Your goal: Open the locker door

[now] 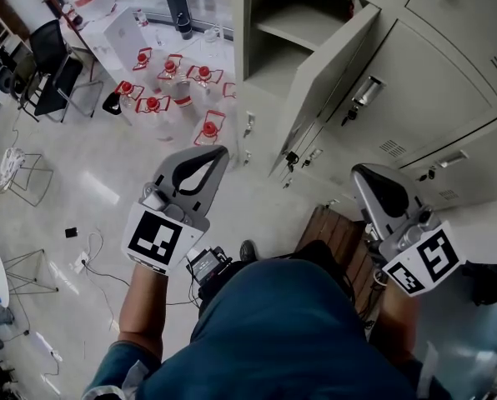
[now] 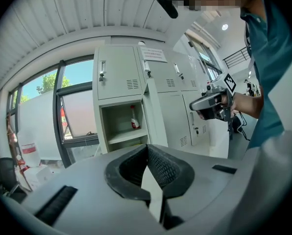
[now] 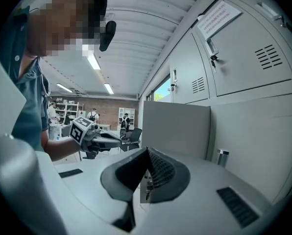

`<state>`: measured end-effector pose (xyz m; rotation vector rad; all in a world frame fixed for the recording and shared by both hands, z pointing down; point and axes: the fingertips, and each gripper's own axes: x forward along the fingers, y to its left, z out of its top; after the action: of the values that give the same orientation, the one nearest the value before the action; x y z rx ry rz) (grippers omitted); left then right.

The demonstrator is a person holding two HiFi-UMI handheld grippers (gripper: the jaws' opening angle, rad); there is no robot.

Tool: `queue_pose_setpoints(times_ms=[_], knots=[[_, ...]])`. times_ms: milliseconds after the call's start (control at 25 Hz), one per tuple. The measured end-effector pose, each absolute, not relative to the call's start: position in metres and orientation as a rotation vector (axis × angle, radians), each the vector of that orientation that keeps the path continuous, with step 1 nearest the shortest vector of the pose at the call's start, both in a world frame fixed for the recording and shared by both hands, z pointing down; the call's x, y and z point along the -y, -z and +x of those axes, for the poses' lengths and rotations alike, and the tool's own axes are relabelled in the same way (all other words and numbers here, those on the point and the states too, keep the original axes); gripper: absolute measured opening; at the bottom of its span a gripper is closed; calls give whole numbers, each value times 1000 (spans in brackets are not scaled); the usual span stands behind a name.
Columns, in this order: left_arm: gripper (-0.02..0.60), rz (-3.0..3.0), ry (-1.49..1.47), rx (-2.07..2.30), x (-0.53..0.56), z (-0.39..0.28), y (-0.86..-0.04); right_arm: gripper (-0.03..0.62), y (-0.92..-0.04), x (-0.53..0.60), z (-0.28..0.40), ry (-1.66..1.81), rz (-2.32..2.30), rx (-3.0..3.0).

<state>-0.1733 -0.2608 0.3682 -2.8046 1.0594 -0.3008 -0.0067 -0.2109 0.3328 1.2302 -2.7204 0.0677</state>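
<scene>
The grey locker bank (image 1: 432, 82) fills the upper right of the head view. One locker door (image 1: 328, 73) stands swung open, showing a shelf inside. My left gripper (image 1: 222, 152) hangs shut and holds nothing, left of and below the open door and apart from it. My right gripper (image 1: 359, 172) is also shut and holds nothing, close in front of the lower lockers. In the left gripper view, the left gripper (image 2: 147, 149) points at the open compartment (image 2: 117, 131), where a small bottle (image 2: 134, 123) stands. In the right gripper view, the right gripper (image 3: 147, 152) faces the open door's panel (image 3: 175, 129).
Several red-capped water jugs (image 1: 169, 90) crowd the floor left of the lockers, with a white box (image 1: 119, 32) and black chairs (image 1: 52, 65) behind them. Cables (image 1: 90, 261) trail on the floor at the left. A brown wooden piece (image 1: 336, 236) lies at my feet.
</scene>
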Motion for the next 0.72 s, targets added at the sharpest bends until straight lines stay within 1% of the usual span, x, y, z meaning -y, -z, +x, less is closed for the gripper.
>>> queue_pose_setpoints(times_ms=[720], knots=[[17,-2803,310,-1108,268,-204,-378,35,-343,214,-18,-93,1250,2677]])
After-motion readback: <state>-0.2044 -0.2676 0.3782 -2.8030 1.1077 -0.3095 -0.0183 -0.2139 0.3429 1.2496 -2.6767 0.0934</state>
